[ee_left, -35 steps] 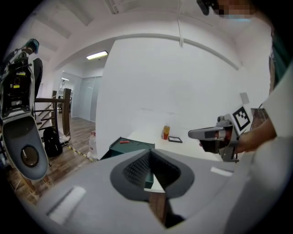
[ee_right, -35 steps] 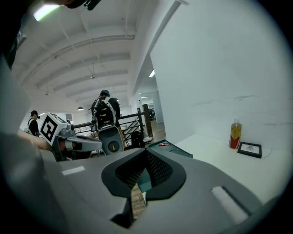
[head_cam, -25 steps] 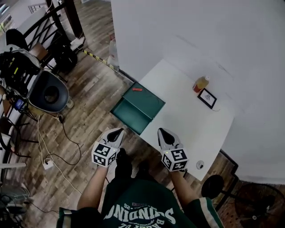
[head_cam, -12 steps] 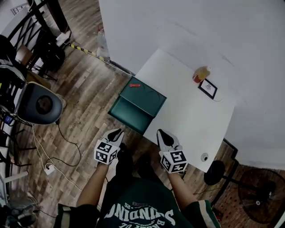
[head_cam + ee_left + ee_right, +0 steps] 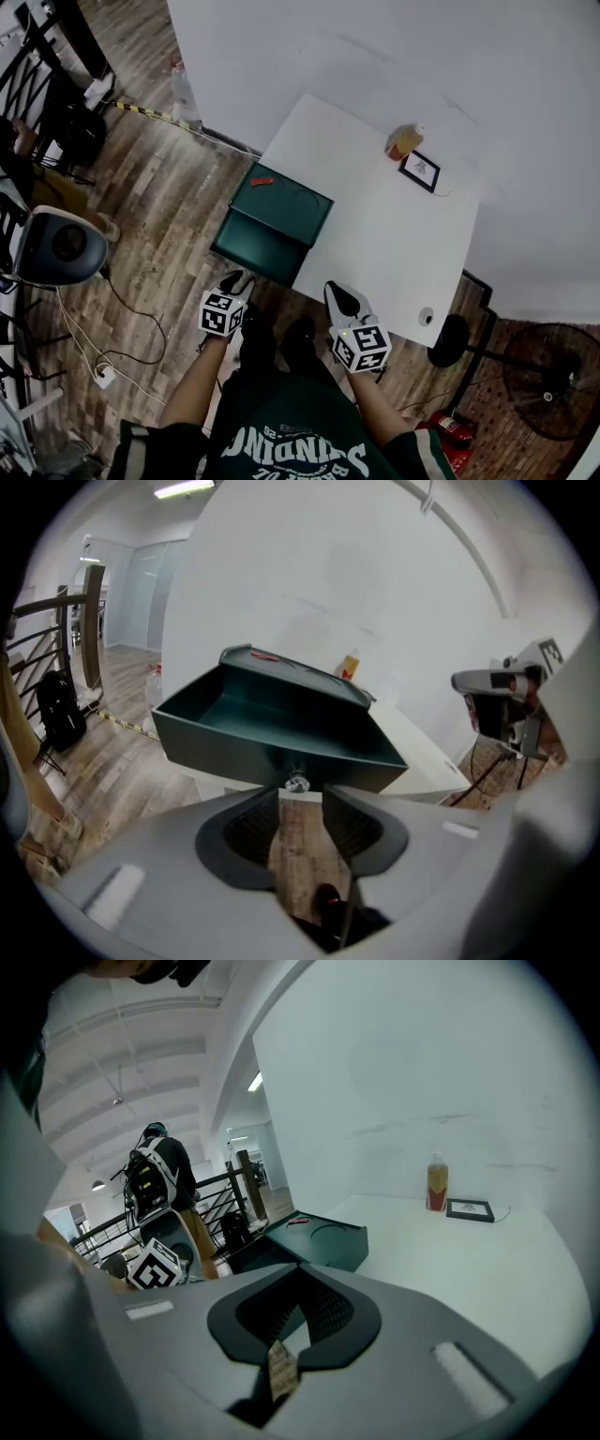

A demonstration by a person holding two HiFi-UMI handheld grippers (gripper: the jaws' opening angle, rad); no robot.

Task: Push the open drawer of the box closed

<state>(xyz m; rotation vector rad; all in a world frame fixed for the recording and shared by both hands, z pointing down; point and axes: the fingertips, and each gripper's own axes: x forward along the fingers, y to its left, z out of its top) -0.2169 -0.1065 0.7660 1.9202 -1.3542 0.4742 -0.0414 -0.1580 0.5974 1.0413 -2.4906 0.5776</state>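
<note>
A dark green box (image 5: pixel 286 202) sits on the left corner of the white table (image 5: pixel 394 244). Its drawer (image 5: pixel 251 246) is pulled out over the floor towards me. In the left gripper view the drawer (image 5: pixel 272 733) fills the middle, its small metal knob (image 5: pixel 297 783) just beyond the jaw tips. My left gripper (image 5: pixel 300 801) is opening, with only floor showing in the gap between its pads. It hovers just short of the drawer front (image 5: pixel 236 279). My right gripper (image 5: pixel 339 298) hangs off the table's near edge, shut and empty (image 5: pixel 298 1267).
A small red thing (image 5: pixel 261 181) lies on the box top. An orange bottle (image 5: pixel 403 142) and a small picture frame (image 5: pixel 419 170) stand at the table's far side by the white wall. On the wooden floor are a round grey seat (image 5: pixel 56 248), cables and a fan (image 5: pixel 553 380).
The head view has swung, so the table and box sit further left and higher in the picture. Both grippers keep nearly the same place just short of the drawer front.
</note>
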